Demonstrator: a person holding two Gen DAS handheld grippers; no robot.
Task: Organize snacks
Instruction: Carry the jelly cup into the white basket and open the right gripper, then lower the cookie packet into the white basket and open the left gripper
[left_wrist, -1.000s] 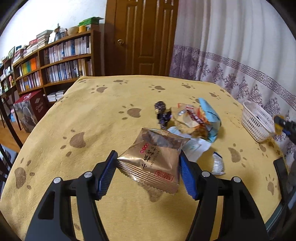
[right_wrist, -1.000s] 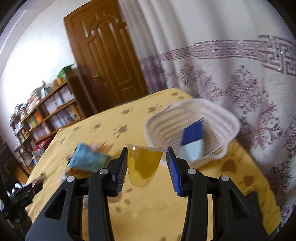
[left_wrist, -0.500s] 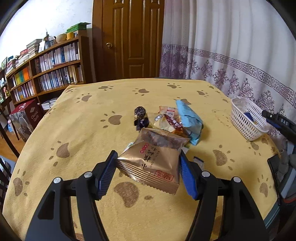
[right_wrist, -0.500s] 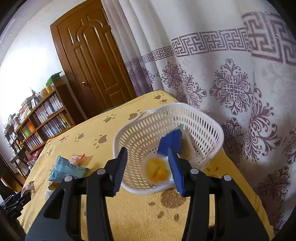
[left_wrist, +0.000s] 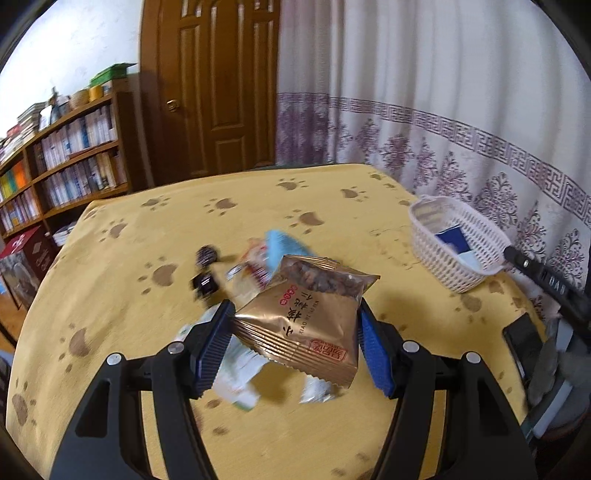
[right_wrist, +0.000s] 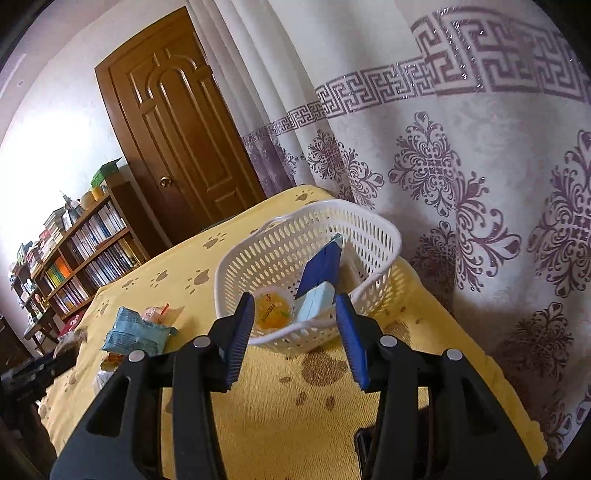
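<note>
My left gripper (left_wrist: 293, 314) is shut on a gold snack packet (left_wrist: 306, 325), held up above the yellow paw-print tablecloth (left_wrist: 129, 295). The white plastic basket (left_wrist: 443, 273) stands to its right by the curtain. In the right wrist view my right gripper (right_wrist: 294, 301) is open with nothing between its fingers, just in front of the basket (right_wrist: 373, 221). An orange jelly cup (right_wrist: 271, 314) and a blue packet (right_wrist: 321, 266) lie inside the basket.
A light blue packet (left_wrist: 284, 247), a dark candy (left_wrist: 207, 254) and white wrappers (left_wrist: 236, 373) lie mid-table; the light blue packet (right_wrist: 136, 332) also shows from the right. A dark phone (left_wrist: 524, 343) lies near the right edge. A curtain (right_wrist: 461, 166), a door and bookshelves stand around.
The right gripper let go of the orange jelly cup, which now lies in the basket. The left gripper carried the gold packet to the right, so the basket looks nearer.
</note>
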